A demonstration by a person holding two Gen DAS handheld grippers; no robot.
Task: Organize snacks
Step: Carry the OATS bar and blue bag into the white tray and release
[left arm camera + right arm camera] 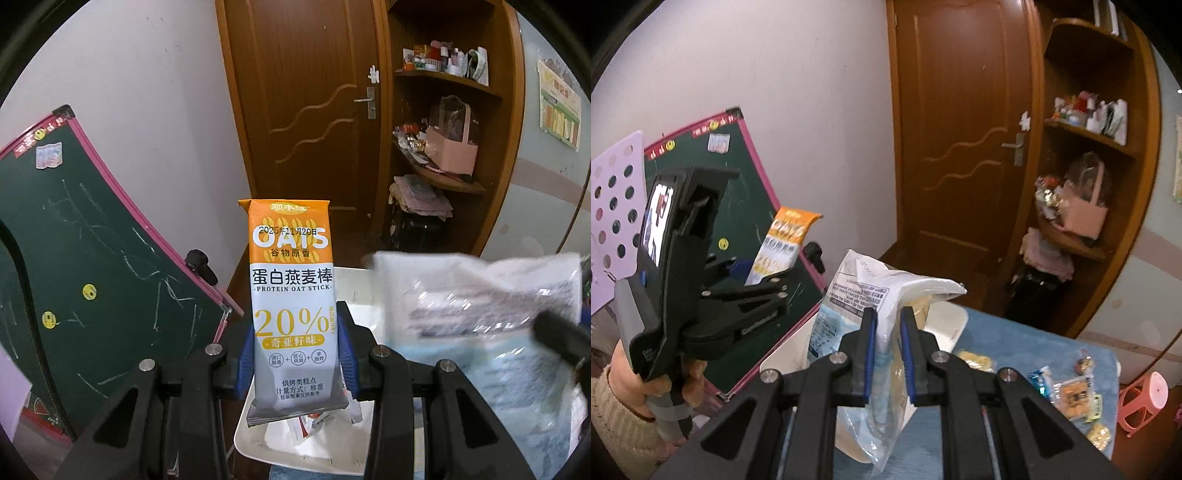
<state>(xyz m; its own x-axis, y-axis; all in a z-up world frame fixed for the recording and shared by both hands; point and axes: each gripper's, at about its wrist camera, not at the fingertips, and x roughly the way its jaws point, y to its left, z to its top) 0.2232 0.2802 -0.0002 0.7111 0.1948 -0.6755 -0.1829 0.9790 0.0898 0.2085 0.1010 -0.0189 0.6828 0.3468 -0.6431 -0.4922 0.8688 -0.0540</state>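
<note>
My left gripper point(295, 347) is shut on an orange and white protein oat stick packet point(293, 295), which stands upright between the blue pads above a white tray point(251, 439). The tray holds a few small wrappers. In the right wrist view my right gripper point(888, 325) is shut on a white and light blue snack bag point(871, 295), lifted over the same white tray point(945, 325). That bag shows blurred at the right of the left wrist view point(491, 295). The left gripper point(753, 280) with its oat stick packet point(783, 240) appears at the left, held by a hand in a knit sleeve.
Several small snack packets point(1071, 391) lie on the blue tablecloth point(1027, 343) to the right. A green chalkboard point(85, 266) leans at the left. A wooden door point(314, 110) and cluttered shelves point(443, 140) stand behind. A pink stool point(1141, 402) sits by the table's right end.
</note>
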